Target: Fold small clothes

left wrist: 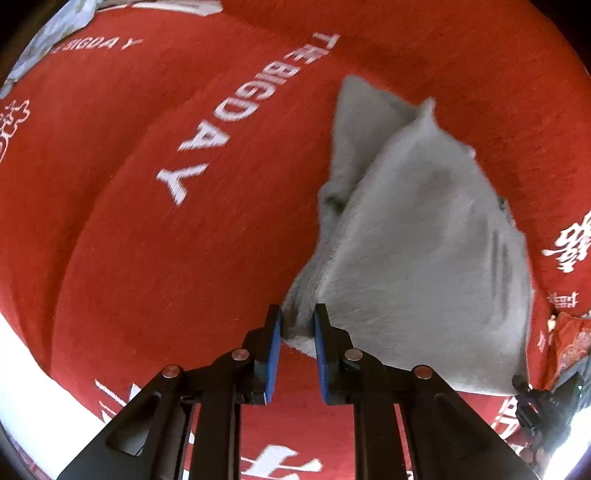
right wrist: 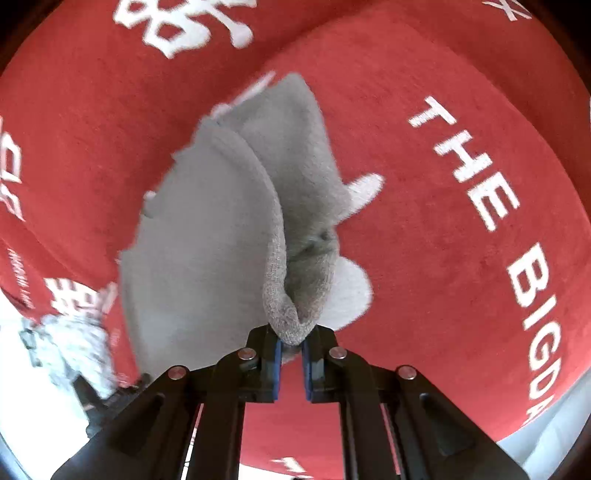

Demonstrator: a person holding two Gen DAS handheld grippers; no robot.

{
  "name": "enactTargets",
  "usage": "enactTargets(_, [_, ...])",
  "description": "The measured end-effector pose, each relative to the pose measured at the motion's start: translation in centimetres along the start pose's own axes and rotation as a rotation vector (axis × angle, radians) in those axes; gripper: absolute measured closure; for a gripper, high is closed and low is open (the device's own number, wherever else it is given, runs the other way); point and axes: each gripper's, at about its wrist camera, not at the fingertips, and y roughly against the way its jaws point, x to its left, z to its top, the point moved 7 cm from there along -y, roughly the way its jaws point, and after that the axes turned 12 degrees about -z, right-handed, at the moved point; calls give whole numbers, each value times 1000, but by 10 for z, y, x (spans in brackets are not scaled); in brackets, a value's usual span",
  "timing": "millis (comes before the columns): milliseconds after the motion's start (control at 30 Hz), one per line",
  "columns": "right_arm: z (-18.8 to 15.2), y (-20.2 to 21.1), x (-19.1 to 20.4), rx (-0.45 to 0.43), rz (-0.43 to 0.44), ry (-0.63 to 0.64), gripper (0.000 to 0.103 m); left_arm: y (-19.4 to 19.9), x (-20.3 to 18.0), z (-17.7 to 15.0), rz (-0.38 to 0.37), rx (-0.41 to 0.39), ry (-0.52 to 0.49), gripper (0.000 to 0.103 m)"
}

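A small grey knitted garment hangs lifted over a red cloth printed with white letters. In the left wrist view my left gripper is shut on one corner of the grey garment, whose fabric fills the gap between the blue pads. The other gripper shows at the lower right, at the garment's far corner. In the right wrist view my right gripper is shut on a bunched ribbed edge of the same grey garment, which spreads away and up from the fingers.
The red cloth covers most of the surface under both grippers. A pale patterned fabric lies at the top left of the left wrist view. A white surface shows past the red cloth's lower left edge. A mottled pale cloth sits at the lower left.
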Motion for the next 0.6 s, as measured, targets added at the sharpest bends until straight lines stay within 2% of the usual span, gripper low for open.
enactTargets(100, [-1,-21,-6,23,-51,32,93,-5,-2,0,6,1,-50,84])
enactTargets(200, [-1,-19,-3,13,-75,66,92,-1,-6,-1,45,20,-121,84])
enactTargets(233, [-2,-16,-3,17,-96,73,89,1,-6,0,53,25,-133,84])
enactTargets(300, [-2,-11,-8,21,-160,76,72,7,-8,3,97,13,-150,84])
enactTargets(333, [-2,-9,-11,24,-179,66,70,12,-10,6,127,1,-172,84])
enactTargets(367, [-2,-5,-14,34,-166,40,68,16,-14,11,125,-11,-192,84])
enactTargets(467, [0,11,-17,14,-108,-26,68,24,-31,27,51,-32,-229,84])
enactTargets(533, [7,20,-8,-36,-84,-23,76,19,-52,43,11,-40,-282,84])
enactTargets(567, [12,23,-1,-55,-74,-7,86,14,-63,51,-2,-45,-306,84])
enactTargets(600, [16,24,6,-65,-65,13,89,7,-76,62,-19,-49,-334,84])
